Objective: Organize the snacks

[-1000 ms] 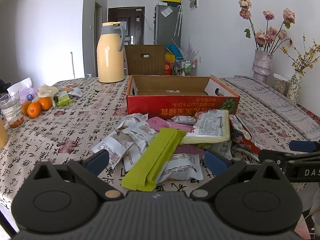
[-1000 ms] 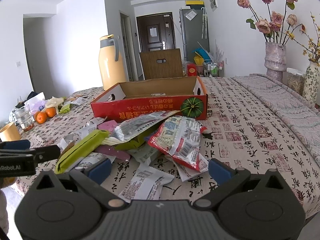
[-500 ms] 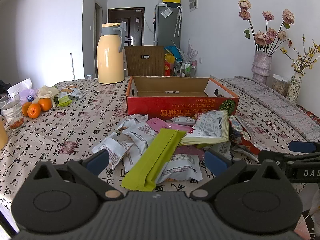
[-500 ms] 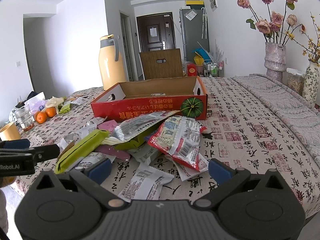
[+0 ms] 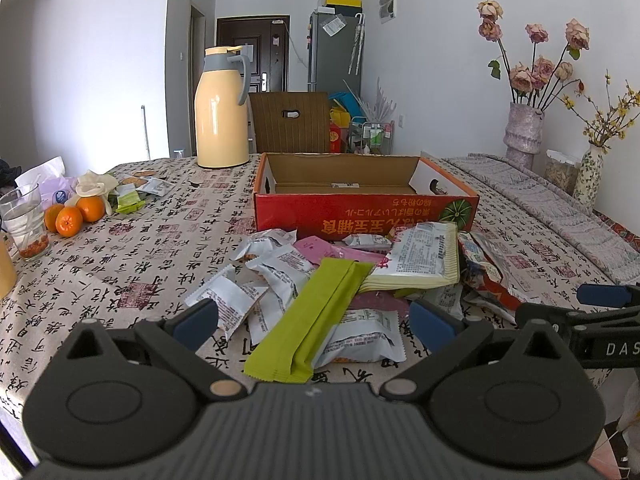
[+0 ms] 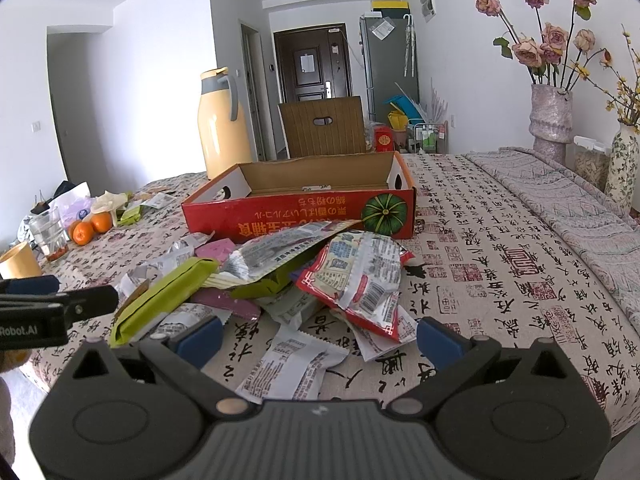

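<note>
Left of the red box (image 5: 366,210), oranges (image 5: 74,214) and a glass (image 5: 24,220) sit apart from the job. In front of the box lies the heap of snacks: white packets (image 5: 228,300), a long green packet (image 5: 312,312) on top, a red bag (image 6: 360,280) to the right. All look light, crinkly and slippery, so a pinch on a sealed edge should suit best. The left gripper (image 5: 314,322) hovers level over the green packet, jaws wide and empty. The right gripper (image 6: 320,336) hovers low before the red bag, likewise spread wide, holding nothing.
</note>
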### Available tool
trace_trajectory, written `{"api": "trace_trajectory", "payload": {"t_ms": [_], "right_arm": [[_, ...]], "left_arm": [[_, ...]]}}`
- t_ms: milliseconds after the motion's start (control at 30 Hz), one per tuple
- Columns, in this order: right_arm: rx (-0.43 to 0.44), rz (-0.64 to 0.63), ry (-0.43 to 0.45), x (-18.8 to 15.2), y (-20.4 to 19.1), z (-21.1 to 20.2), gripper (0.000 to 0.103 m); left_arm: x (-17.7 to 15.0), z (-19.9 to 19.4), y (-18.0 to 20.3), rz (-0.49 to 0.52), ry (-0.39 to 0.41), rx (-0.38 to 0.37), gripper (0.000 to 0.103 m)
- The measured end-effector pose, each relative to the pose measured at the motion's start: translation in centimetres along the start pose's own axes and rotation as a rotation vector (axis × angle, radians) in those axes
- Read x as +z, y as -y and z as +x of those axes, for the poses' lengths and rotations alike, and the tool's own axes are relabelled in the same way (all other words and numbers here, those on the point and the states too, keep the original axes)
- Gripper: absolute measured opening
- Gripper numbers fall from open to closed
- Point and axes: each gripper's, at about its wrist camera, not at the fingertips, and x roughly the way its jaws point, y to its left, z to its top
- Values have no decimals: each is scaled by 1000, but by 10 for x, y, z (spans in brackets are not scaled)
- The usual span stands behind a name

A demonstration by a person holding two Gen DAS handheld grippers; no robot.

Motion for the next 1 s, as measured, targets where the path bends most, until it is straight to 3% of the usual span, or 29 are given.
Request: {"api": "trace_trajectory", "payload": {"t_ms": [1000], "right_arm": [[1, -6, -39, -5, -3, 11, 103]], "left_arm": [[-2, 2, -5, -21, -2, -2, 103]]}}
